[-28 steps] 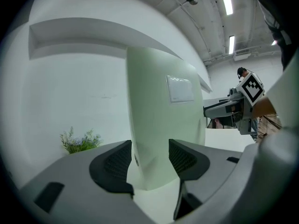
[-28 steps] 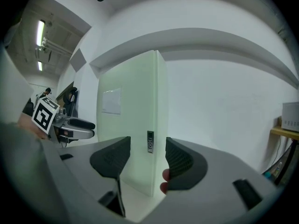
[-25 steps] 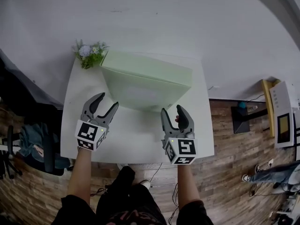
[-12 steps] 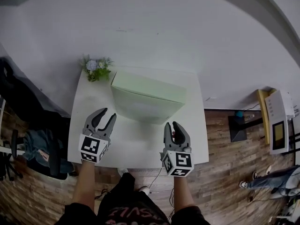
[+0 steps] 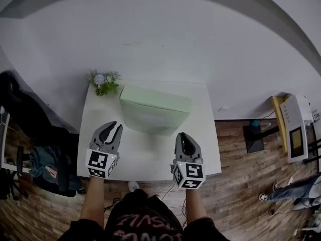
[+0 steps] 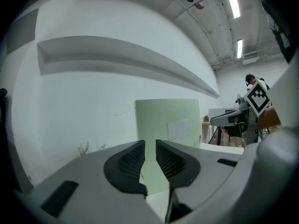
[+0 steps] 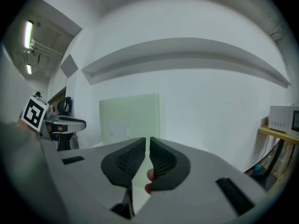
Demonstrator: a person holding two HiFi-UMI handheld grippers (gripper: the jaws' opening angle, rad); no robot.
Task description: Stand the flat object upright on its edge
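A pale green flat box (image 5: 155,109) stands upright on its long edge at the back of the white table (image 5: 145,157). It appears straight ahead in the left gripper view (image 6: 168,122), with a white label on its face, and in the right gripper view (image 7: 128,118). My left gripper (image 5: 111,126) hangs over the table's front left, well short of the box, its jaws closing with a narrow gap and nothing between them (image 6: 150,146). My right gripper (image 5: 181,135) is at the front right, also clear of the box, its jaws closing to almost touching and empty (image 7: 147,141).
A small potted plant (image 5: 104,81) sits at the table's back left corner, beside the box. A dark chair with clothes (image 5: 42,162) stands left of the table. A stand with a white appliance (image 5: 295,134) is off to the right, on the wooden floor.
Both grippers have drawn back from the box toward the table's front edge, and their jaws have closed from wide open. The box stays upright.
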